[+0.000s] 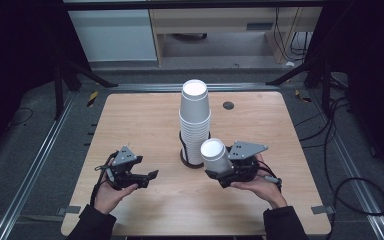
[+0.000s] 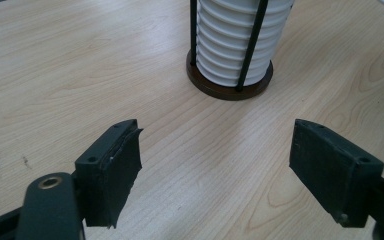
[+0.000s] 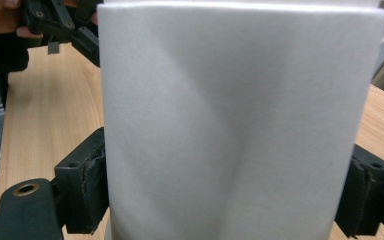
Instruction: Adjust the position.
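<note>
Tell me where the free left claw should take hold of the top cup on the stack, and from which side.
Grip the top cup on its side wall, just below the closed white end. It sits upside down, clear above the stack and the holder's black rods. Bring the open left claw in level from its own side.

White paper cup [image 1: 215, 154] upright, off table, wall dented; just beside cup stack [image 1: 195, 120].

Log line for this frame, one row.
right gripper: shut on paper cup | left gripper: open, empty | cup stack: upright in holder
</note>
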`<state>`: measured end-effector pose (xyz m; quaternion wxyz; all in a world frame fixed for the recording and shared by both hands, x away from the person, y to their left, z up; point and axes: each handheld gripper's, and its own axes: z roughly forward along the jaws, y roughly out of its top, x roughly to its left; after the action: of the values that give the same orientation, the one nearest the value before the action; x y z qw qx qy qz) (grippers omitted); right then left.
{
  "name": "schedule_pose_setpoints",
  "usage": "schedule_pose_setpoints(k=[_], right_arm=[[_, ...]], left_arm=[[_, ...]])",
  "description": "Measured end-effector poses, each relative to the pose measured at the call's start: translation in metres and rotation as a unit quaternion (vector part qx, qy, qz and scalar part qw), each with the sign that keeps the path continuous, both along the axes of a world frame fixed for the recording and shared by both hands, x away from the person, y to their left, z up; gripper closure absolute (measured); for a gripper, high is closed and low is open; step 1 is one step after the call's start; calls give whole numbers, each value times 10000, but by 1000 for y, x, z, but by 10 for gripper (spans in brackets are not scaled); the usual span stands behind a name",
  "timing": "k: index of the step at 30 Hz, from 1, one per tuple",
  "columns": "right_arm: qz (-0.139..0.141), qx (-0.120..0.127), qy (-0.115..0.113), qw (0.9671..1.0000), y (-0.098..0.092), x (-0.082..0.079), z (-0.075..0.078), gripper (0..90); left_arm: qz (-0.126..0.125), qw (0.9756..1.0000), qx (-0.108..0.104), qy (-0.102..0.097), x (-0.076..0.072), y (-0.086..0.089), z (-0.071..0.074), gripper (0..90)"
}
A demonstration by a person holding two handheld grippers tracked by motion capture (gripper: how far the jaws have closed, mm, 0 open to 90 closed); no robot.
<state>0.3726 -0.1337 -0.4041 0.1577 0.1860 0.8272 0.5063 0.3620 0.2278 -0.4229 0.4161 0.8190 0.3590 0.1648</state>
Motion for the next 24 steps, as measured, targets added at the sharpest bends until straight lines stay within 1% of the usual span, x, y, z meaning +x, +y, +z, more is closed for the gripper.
schedule_pose_setpoints(k=[2,4,5,8,11,16,21,24], right_arm=[[70,-26,15,10000,3,0,-1,147],[128,-145,-22,9998,7,-1,-1,147],[169,-171,-25,9997,8,-2,-1,148],[275,-164,13,9995,13,-2,-1,147],[349,-194,41,9992,17,0,-2,147],[425,-284,62,9987,20,3,-5,147],[560,-352,62,9978,27,3,-6,147],[652,-388,108,9971,32,4,-8,147]], left_arm=[[-26,10000,16,7,-1,0,2,204],[-30,10000,53,-18,-2,0,4,204],[-47,10000,34,-19,-2,0,6,204],[-94,9999,32,-31,-1,-2,11,203],[-197,9998,-39,-54,4,-7,16,202],[-419,9990,-82,-93,9,-16,26,198],[-573,9982,-73,-181,6,-24,35,197],[-674,9975,-177,-147,4,-25,34,196]])
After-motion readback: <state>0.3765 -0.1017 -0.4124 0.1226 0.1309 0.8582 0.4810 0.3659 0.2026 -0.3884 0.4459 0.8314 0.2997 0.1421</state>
